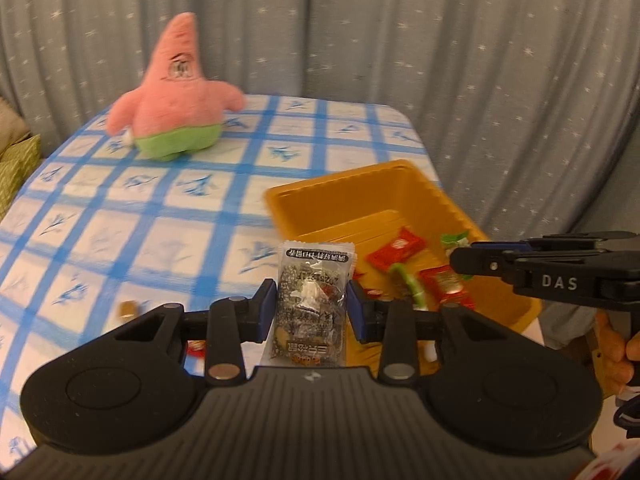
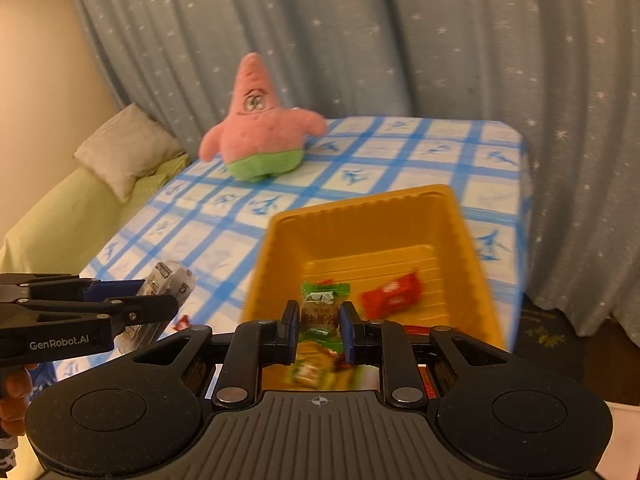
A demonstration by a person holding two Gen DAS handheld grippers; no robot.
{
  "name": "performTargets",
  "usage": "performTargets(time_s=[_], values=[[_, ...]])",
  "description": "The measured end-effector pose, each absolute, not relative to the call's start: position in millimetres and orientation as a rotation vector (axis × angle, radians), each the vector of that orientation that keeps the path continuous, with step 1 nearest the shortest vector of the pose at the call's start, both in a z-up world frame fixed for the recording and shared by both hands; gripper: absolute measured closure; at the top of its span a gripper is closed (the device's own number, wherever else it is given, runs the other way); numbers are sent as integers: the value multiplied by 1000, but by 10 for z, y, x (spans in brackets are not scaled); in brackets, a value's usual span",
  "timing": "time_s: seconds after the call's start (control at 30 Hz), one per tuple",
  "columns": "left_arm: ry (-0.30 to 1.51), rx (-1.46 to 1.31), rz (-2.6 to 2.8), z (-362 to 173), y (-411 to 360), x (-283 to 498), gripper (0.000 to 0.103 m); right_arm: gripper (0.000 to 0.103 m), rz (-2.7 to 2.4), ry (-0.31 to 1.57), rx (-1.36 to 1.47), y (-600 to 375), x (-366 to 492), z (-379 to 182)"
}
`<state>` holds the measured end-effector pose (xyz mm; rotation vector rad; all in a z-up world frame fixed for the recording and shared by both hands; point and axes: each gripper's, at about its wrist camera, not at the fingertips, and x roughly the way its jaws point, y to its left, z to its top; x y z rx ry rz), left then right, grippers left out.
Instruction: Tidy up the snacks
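**Two grippers, each carrying a snack at the yellow tray**

The left gripper (image 1: 312, 304) clamps a clear rectangular plastic snack packet with black-and-white print (image 1: 310, 300), held upright just left of the yellow plastic tray (image 1: 344, 190). The right gripper (image 2: 319, 326) clenches a small green-wrapped candy (image 2: 320, 312) above the tray's near end. Red foil packets (image 1: 396, 248) lie inside the tray. Beyond it, a pink star-shaped plush toy (image 2: 260, 136) stands on the blue-checked tablecloth (image 1: 120, 220).

2 wrist views, each angled down over its tool, close above the checked table (image 1: 120, 216), sharing yellow bin (image 2: 472, 240), plush (image 2: 260, 136)
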<state>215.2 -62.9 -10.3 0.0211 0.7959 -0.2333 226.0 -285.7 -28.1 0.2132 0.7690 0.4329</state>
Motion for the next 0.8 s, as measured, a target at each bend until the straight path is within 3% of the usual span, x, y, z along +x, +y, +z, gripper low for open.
performTargets(time_s=[0.8], values=[[830,51,-219,-235,-1362,2827,69,81,427,795,225,-3299,2869,-519]])
